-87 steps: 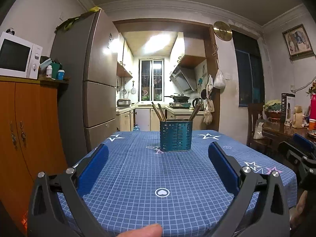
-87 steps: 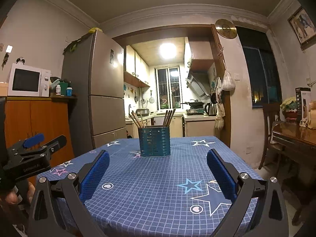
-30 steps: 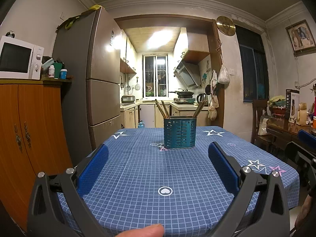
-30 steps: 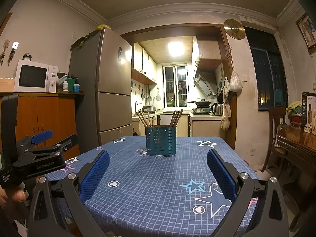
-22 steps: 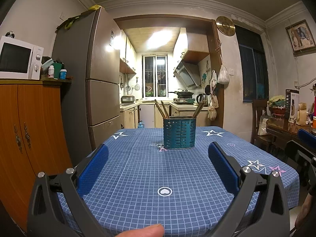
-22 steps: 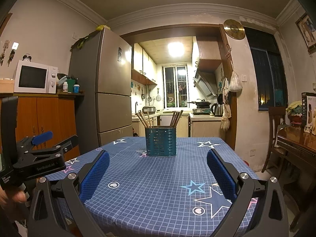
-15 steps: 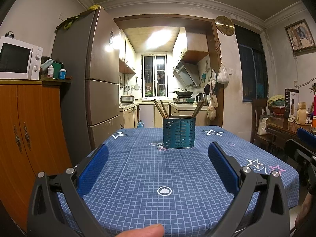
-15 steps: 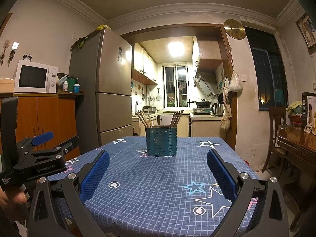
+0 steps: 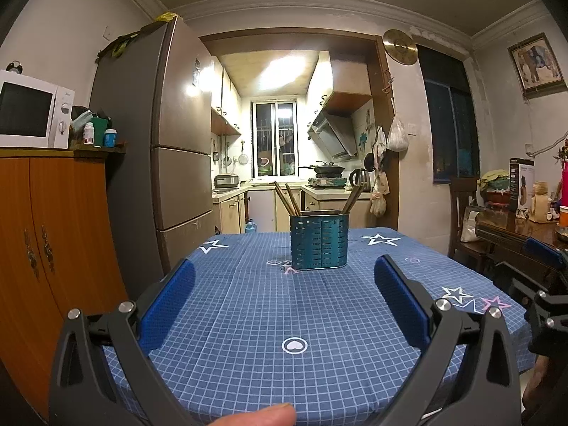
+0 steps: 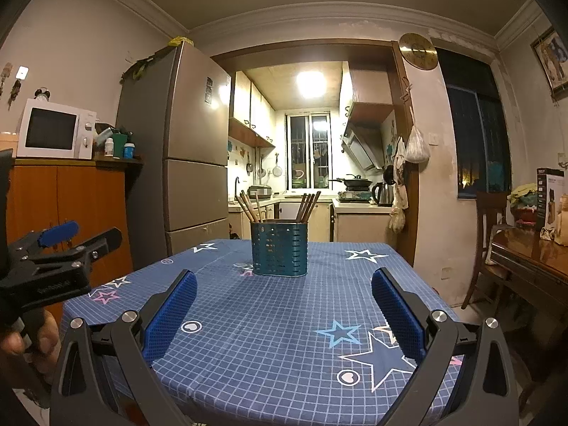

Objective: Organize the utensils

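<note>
A teal slotted utensil holder (image 9: 318, 241) (image 10: 279, 249) stands upright near the far middle of a table with a blue checked cloth (image 9: 248, 319) (image 10: 284, 319). Several brown chopsticks (image 9: 287, 198) (image 10: 307, 206) lean out of it in two bunches, left and right. My left gripper (image 9: 284, 284) is open at the near edge of the table, well short of the holder, with nothing between its blue pads. My right gripper (image 10: 284, 291) is also open and empty, likewise back from the holder. Each gripper shows at the edge of the other's view.
An orange cabinet (image 9: 53, 234) with a microwave (image 9: 33, 110) and a tall fridge (image 9: 167, 149) stand left of the table. A dark wooden table (image 9: 522, 227) and chair (image 10: 490, 234) are on the right. A kitchen doorway lies behind. A fingertip (image 9: 255, 415) shows at the bottom.
Both views have drifted slightly, with the holder sitting a little lower and the room seen more level. Both grippers stay open; nothing on the table has moved.
</note>
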### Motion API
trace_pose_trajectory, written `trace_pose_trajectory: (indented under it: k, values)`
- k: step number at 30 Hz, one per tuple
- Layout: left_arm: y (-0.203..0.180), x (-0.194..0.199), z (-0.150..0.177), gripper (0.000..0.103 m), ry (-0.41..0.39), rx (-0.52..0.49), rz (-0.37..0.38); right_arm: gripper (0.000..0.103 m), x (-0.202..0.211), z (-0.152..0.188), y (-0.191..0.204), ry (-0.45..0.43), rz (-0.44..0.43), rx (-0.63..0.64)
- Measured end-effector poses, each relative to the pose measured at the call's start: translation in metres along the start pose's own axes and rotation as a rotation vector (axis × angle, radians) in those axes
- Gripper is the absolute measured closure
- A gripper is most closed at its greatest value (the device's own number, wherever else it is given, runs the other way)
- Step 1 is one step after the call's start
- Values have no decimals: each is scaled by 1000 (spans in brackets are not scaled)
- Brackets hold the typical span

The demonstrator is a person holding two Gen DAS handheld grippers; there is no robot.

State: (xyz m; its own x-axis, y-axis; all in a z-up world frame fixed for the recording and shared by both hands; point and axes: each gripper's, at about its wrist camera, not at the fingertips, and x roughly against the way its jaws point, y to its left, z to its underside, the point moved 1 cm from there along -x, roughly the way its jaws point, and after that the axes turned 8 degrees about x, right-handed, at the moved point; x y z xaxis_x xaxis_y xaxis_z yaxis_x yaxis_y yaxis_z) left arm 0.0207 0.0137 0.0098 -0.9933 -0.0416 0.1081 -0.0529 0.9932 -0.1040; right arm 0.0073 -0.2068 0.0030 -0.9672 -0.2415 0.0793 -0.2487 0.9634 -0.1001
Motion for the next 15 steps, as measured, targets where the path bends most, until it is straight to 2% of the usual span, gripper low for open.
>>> trace_pose_trajectory:
  k: [15]
  values:
    - [-4,0,0,5,2,-11,7,5,-1,-5,-8,-18,11,-17]
